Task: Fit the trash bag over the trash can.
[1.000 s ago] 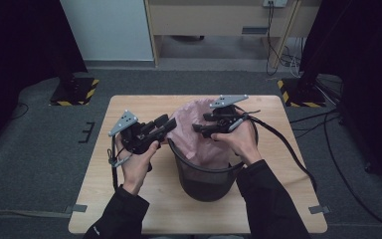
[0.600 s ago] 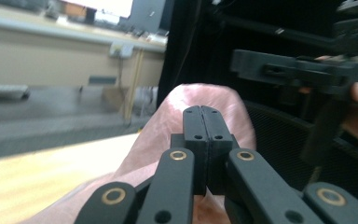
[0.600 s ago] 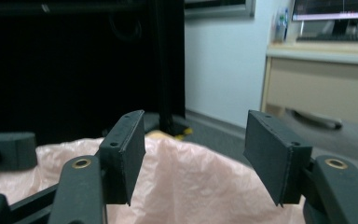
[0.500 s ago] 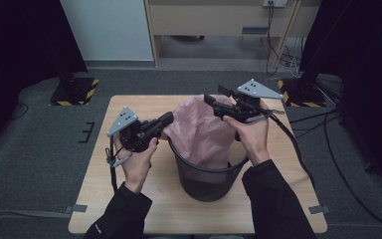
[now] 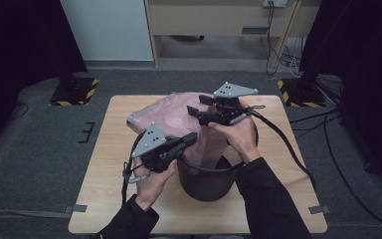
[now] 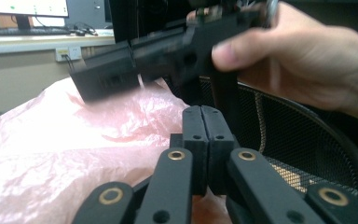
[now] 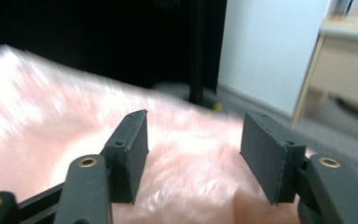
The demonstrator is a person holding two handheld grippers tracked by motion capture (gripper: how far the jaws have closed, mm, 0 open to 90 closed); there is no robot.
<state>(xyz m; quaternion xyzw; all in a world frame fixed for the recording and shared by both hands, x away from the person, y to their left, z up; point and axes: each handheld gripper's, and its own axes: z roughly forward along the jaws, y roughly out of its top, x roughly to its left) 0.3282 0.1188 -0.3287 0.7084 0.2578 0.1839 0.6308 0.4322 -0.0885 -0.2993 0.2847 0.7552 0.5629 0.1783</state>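
A pink plastic bag (image 5: 164, 112) lies bunched over the far rim of a black mesh bin (image 5: 204, 184) on the wooden table (image 5: 114, 149). My left gripper (image 5: 194, 138) hovers at the bin's near-left rim, its jaws pressed together with nothing seen between them. In the left gripper view the gripper (image 6: 201, 109) points over the bag (image 6: 74, 140) at the bin's mesh wall (image 6: 298, 135). My right gripper (image 5: 201, 106) hangs above the bag, open; its jaws have just been closing slightly. The right gripper view has the gripper (image 7: 193, 135) with the bag (image 7: 51, 116) beneath the gap, untouched.
The bin stands near the table's front middle. Cables trail from both grippers across the right side of the table and onto the grey floor. A wooden cabinet (image 5: 219, 20) stands beyond the far edge, with dark curtains on both sides.
My left gripper has shut and slid right, up to the bin's rim. The right gripper rose off the bag and now points left above it. The bag has spread out to the left.
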